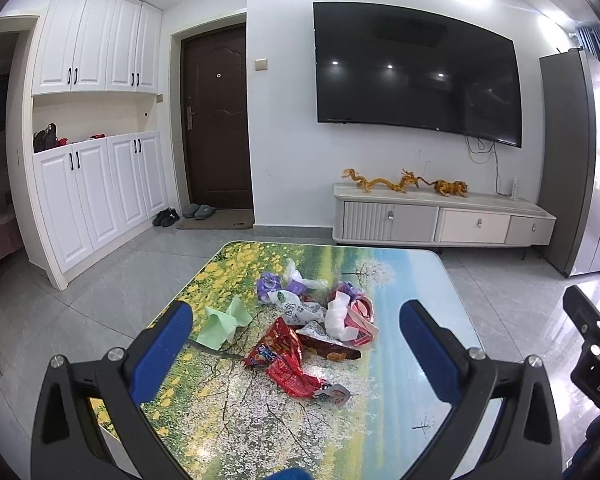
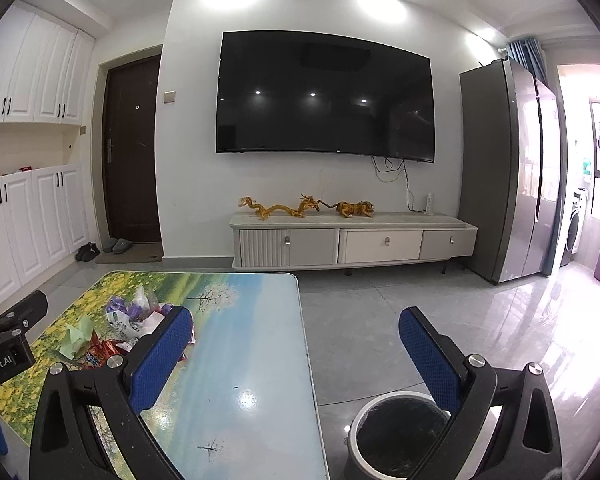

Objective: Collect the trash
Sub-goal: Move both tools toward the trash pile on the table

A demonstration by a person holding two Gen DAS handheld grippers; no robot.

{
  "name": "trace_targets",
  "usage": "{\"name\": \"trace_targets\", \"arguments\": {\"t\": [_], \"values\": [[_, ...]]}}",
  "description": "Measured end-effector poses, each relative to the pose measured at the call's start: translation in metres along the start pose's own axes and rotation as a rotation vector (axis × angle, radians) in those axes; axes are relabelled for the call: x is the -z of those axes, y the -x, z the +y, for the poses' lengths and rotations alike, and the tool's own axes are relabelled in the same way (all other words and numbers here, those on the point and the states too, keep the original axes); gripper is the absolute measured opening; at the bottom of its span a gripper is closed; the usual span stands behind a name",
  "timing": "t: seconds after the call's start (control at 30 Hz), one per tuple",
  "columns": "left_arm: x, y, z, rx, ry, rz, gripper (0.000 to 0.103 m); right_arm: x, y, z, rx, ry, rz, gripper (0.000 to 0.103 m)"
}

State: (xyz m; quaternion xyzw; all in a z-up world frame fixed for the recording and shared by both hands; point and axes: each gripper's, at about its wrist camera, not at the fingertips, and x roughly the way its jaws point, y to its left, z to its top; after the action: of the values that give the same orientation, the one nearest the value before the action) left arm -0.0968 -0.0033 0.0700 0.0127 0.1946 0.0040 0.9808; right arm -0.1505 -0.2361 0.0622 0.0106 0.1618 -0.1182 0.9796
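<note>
A pile of trash lies on the picture-printed table point(image 1: 260, 420): a red snack wrapper point(image 1: 286, 360), a green paper point(image 1: 224, 322), a white crumpled tissue point(image 1: 338, 318), a purple wrapper point(image 1: 270, 284) and a white printed bag point(image 1: 296, 308). My left gripper point(image 1: 296, 340) is open above the table, just in front of the pile, empty. My right gripper point(image 2: 296, 344) is open and empty over the table's right edge. The pile point(image 2: 132, 320) shows left of its left finger. A white trash bin with a black liner point(image 2: 400, 436) stands on the floor below its right finger.
A TV hangs on the wall over a low TV cabinet point(image 2: 352, 240) with golden dragon figures. A grey fridge point(image 2: 508, 168) stands at the right, white cupboards point(image 1: 96, 184) and a dark door point(image 1: 216, 120) at the left. The floor is grey tile.
</note>
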Motion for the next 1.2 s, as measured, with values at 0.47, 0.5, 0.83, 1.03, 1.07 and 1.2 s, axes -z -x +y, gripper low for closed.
{"name": "trace_targets", "arguments": {"t": [0.47, 0.5, 0.83, 1.03, 1.07, 1.2], "values": [[-0.015, -0.005, 0.046, -0.055, 0.023, -0.016, 0.103, 0.005, -0.001, -0.004, -0.010, -0.052, -0.055, 0.103], [-0.017, -0.004, 0.050, -0.061, 0.029, -0.021, 0.103, 0.005, -0.001, -0.004, -0.015, -0.061, -0.061, 0.103], [-0.021, -0.014, 0.076, -0.114, 0.069, -0.030, 0.103, 0.008, -0.009, -0.009, -0.022, -0.078, -0.074, 0.103], [-0.018, -0.025, 0.101, -0.115, 0.101, -0.008, 0.103, 0.011, -0.020, -0.009, -0.036, -0.081, -0.044, 0.103], [-0.017, -0.028, 0.106, -0.112, 0.109, 0.000, 0.103, 0.012, -0.021, -0.009, -0.038, -0.082, -0.041, 0.103], [-0.013, -0.039, 0.120, -0.119, 0.132, 0.026, 0.103, 0.012, -0.030, -0.008, -0.043, -0.084, -0.028, 0.103]]}}
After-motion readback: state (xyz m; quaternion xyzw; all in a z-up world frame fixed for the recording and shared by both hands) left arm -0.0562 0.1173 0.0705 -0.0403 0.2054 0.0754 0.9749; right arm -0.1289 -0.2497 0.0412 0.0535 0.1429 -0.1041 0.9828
